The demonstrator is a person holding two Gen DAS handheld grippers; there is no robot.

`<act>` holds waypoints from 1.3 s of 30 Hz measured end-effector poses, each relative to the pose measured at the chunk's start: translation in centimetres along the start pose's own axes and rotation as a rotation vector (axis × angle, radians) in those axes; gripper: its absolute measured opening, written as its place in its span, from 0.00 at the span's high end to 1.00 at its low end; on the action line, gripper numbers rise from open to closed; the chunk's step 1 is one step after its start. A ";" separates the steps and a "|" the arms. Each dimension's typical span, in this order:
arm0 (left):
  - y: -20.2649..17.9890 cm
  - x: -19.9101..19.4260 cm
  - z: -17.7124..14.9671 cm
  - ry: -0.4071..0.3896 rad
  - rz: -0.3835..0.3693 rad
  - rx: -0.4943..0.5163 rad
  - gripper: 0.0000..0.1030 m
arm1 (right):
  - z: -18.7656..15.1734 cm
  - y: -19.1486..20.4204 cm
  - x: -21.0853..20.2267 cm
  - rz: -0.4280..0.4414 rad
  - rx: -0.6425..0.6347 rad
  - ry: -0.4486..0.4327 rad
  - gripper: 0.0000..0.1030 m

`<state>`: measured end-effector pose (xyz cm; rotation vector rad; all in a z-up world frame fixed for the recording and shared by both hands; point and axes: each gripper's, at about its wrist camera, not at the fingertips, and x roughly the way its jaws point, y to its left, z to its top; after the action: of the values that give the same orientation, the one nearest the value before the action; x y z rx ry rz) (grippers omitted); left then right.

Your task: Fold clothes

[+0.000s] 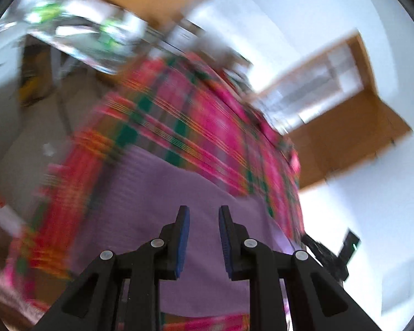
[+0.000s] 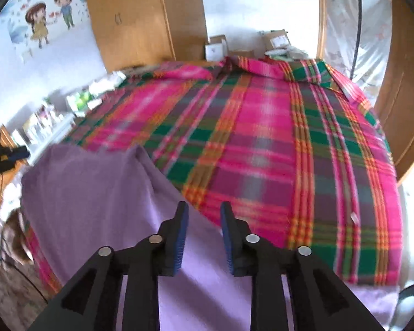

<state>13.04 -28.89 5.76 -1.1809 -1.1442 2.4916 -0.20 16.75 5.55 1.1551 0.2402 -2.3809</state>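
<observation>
garment (image 2: 96, 207) lilac, spread flat on plaid bed (image 2: 262, 143), near edge, so it folds clean | left gripper (image 1: 204, 237) jaws released, empty, above garment | right gripper (image 2: 204, 234) jaws released, empty, over garment's edge, likely pre-grasp

Garment (image 2: 102, 193) lies on bed (image 2: 262, 138), cabinet (image 2: 140, 16) behind.

No text, label, brand or number can be read in either view
</observation>
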 end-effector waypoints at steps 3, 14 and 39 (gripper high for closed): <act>-2.1 3.1 -0.9 0.095 -0.052 0.053 0.79 | -1.6 -1.2 0.2 -0.050 0.035 0.023 0.74; -4.9 10.3 -5.4 0.369 -0.058 0.139 0.79 | -7.9 -8.7 -2.4 -0.359 0.281 -0.010 0.73; -7.6 11.6 -10.7 0.534 -0.144 0.275 0.77 | -19.6 -5.4 -10.7 -0.438 0.544 -0.216 0.67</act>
<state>11.54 -12.49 -0.13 -1.4872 -0.6921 1.9644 16.40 32.08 1.25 1.1394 -0.2770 -3.0554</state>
